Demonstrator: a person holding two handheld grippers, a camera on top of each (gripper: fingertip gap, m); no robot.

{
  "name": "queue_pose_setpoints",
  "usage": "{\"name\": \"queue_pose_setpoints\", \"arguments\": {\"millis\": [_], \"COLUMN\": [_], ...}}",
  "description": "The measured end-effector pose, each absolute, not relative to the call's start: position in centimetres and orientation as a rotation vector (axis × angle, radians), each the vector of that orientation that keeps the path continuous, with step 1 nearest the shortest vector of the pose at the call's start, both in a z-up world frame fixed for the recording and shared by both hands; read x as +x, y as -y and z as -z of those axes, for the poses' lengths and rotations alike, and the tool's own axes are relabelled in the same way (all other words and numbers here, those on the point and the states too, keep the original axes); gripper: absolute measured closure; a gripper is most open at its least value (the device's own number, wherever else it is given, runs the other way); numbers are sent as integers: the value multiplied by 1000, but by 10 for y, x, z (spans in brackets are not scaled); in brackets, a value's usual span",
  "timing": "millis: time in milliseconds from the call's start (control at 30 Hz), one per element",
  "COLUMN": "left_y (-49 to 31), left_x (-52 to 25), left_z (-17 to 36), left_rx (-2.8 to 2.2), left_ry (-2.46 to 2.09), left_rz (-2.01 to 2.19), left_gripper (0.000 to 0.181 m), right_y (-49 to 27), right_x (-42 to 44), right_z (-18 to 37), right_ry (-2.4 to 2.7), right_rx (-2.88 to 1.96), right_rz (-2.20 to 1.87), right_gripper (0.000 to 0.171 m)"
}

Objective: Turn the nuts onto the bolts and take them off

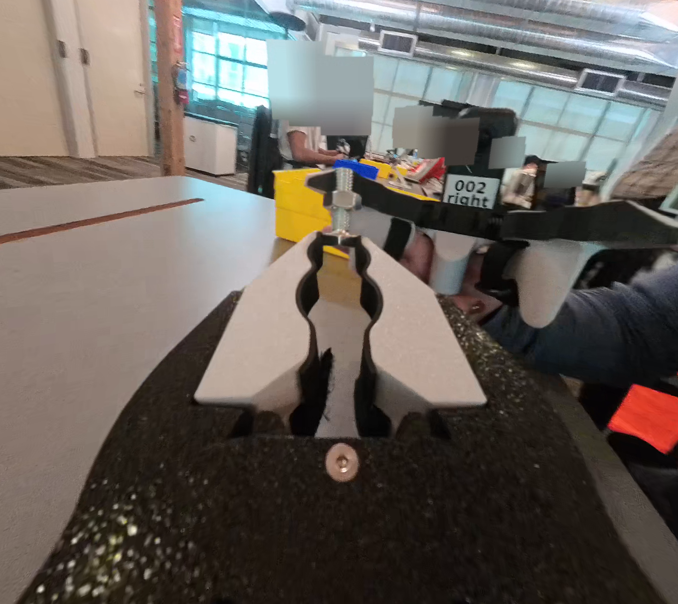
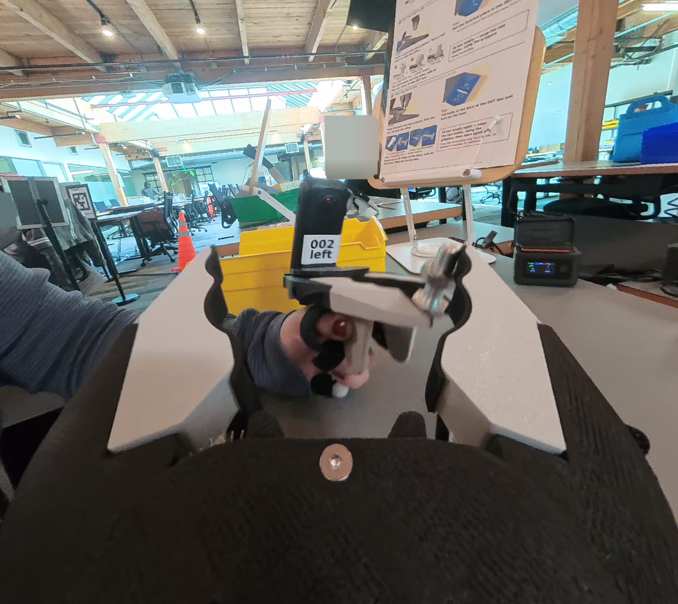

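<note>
My left gripper (image 1: pixel 339 238) is shut on the head of a silver bolt (image 1: pixel 342 219) and holds it upright above the grey table (image 1: pixel 110 285). A hex nut (image 1: pixel 343 199) sits midway up the threads. My right gripper (image 1: pixel 332 183) comes in from the right at the level of the bolt's upper threads, with one black finger (image 1: pixel 385 197) behind the bolt. In the right wrist view the right gripper (image 2: pixel 337 256) is wide open. The bolt (image 2: pixel 438 267), held by the left gripper (image 2: pixel 427 298), is close to its right finger (image 2: pixel 488 329).
A yellow bin (image 1: pixel 297 208) stands just behind the bolt and shows in the right wrist view (image 2: pixel 257 274) too. Blue bins (image 1: pixel 354 168) sit on it. An instruction sheet on a stand (image 2: pixel 458 73) and a black device with a screen (image 2: pixel 543 263) are at the right.
</note>
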State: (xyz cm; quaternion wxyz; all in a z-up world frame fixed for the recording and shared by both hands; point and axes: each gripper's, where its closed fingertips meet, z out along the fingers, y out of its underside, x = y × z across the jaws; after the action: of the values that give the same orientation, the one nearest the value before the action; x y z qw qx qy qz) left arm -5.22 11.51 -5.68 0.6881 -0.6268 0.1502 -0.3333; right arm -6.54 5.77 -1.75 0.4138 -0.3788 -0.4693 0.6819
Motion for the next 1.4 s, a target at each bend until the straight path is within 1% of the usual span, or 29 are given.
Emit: {"name": "queue_pose_setpoints", "arguments": {"millis": [33, 67, 100, 200, 300, 400, 500, 600, 700, 767, 800, 833, 867, 900, 933, 1167, 1200, 1233, 1267, 1333, 1367, 1400], "left_y": [-118, -120, -120, -114, -111, -114, -108, -97, -95, -101, -104, -109, -112, -114, -112, -107, -106, -104, -102, -102, -103, -105], "left_x": [-65, -75, -82, -70, -50, -56, -58, -36, -19, -29, -42, -59, -76, -87, -88, -44, -42, -40, -39, -38, -39, -42], "left_z": [56, 56, 56, 54, 56, 56, 52, 55, 63, 58, 53, 49, 48, 49, 49, 56, 56, 55, 54, 54, 52, 48], "left_rx": [-1402, -1411, -1411, -1393, -1394, -1399, -1369, -1385, -1415, -1395, -1372, -1361, -1361, -1367, -1371, -1392, -1385, -1374, -1365, -1349, -1332, -1315], "left_ry": [-281, -232, -206, -290, -380, -347, -357, -480, -541, -470, -403, -313, -236, -208, -229, -457, -466, -478, -478, -466, -448, -413], "left_rz": [682, 642, 628, 703, 719, 674, 733, 856, 880, 848, 817, 774, 729, 685, 675, 646, 649, 662, 671, 691, 687, 673], "left_gripper": [166, 166, 166, 166, 166, 166, 166, 166, 166, 166, 166, 167, 167, 166, 166, 166, 166, 166, 166, 166, 157, 133], "right_y": [-58, -59, -60, -65, -71, -76, -70, -65, -57, -53, -55, -58, -61, -65, -72, -97, -97, -96, -95, -95, -97, -101], "right_x": [-65, -63, -63, -67, -68, -65, -67, -70, -69, -68, -67, -64, -61, -59, -61, -66, -67, -67, -67, -66, -66, -64], "right_z": [18, 18, 17, 22, 23, 19, 23, 25, 24, 23, 21, 19, 17, 16, 17, 28, 30, 32, 32, 33, 33, 32], "right_ry": [1186, 1191, 1188, 1172, 1143, 1121, 1171, 1183, 1212, 1223, 1214, 1204, 1197, 1177, 1149, 1054, 1066, 1080, 1083, 1100, 1107, 1113], "right_rx": [-959, -963, -970, -1010, -1034, -1020, -1013, -1013, -994, -968, -965, -964, -960, -973, -1008, -1154, -1162, -1166, -1164, -1176, -1185, -1190], "right_rz": [-1725, -1749, -1767, -1729, -1707, -1679, -1640, -1657, -1685, -1689, -1689, -1701, -1728, -1747, -1729, -1643, -1639, -1637, -1637, -1649, -1631, -1590], "right_gripper": [46, 51, 53, 53, 64, 73, 69, 63, 63, 60, 55, 58, 70, 73, 80, 124, 134, 150, 153, 154, 154, 154]}}
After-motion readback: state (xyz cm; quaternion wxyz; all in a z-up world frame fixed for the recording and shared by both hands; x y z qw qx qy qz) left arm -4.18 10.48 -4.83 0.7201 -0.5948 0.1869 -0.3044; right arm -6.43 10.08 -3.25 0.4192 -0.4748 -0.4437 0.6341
